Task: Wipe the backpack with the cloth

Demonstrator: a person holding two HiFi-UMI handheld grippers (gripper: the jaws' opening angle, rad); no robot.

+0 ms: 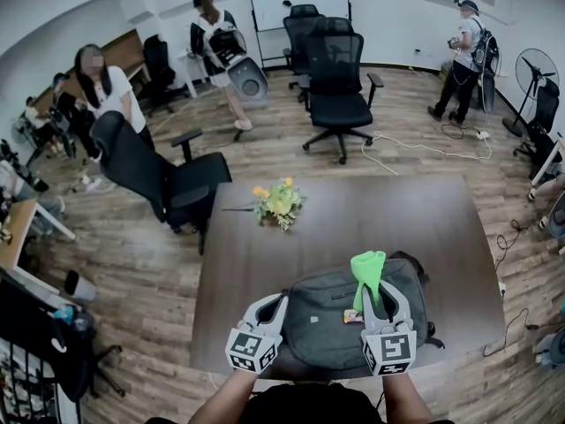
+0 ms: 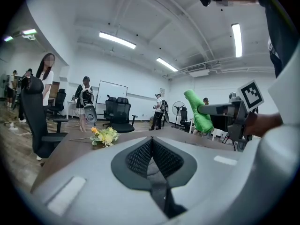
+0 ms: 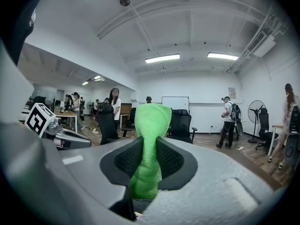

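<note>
Right gripper (image 3: 149, 161) jaws clamp green cloth (image 3: 151, 125) upright over backpack (image 1: 322, 321); left gripper (image 2: 151, 146) jaws closed, empty. Wiping seemingly not begun.

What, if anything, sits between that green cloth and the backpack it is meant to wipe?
Nothing visible does. The right gripper is clamped on the green cloth and holds it upright over the grey backpack. The flowers lie farther off on the table, out of the way.
</note>
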